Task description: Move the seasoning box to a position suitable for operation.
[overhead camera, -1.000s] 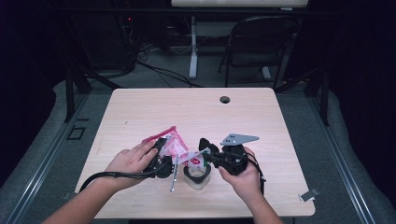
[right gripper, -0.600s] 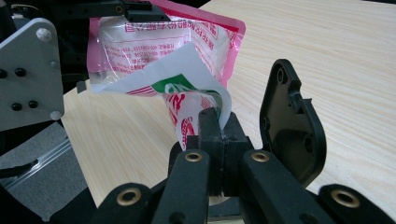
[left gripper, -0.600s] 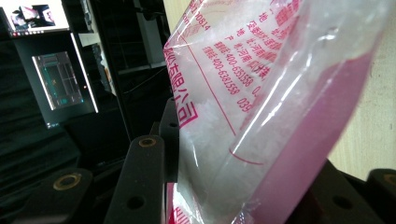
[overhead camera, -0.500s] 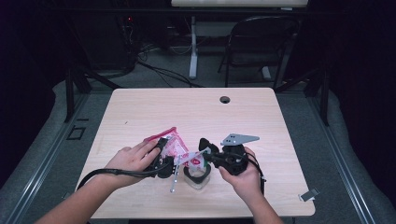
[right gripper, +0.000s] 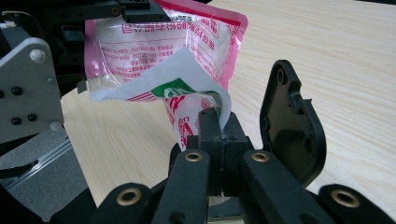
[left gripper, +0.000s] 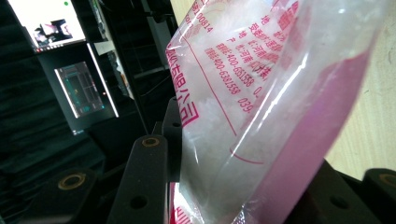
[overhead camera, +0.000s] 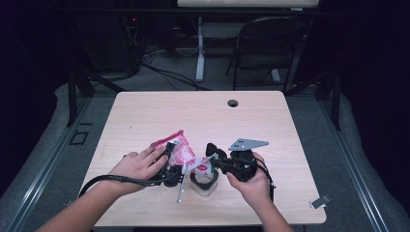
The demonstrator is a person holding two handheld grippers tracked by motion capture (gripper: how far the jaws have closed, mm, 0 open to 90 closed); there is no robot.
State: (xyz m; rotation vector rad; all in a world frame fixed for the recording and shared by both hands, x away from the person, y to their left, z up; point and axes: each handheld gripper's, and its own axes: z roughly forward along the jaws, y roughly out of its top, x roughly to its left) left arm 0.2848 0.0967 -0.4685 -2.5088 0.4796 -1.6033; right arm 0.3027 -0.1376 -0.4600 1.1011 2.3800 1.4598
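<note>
**Bag held at both ends over the lower middle of the table**

Right gripper (right gripper: 219, 122) is clamped tight on the torn corner of the pink-and-clear bag (right gripper: 163, 51), jaws fully together. Left gripper (overhead camera: 170, 164) grasps the bag's body, and its jaws have just been closing further on it. White granules show inside. Bag sits lower centre in the high view, above a clear round container (overhead camera: 203, 183) on the table (overhead camera: 203, 116).

Risk, as judged: more squeeze or a pull apart could widen the tear and spill granules past the container.

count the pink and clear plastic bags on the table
1: the pink and clear plastic bag sits near the table's front middle, held between the left tool and the right tool, which pinches its corner. Any others may be hidden behind the hands.
</note>
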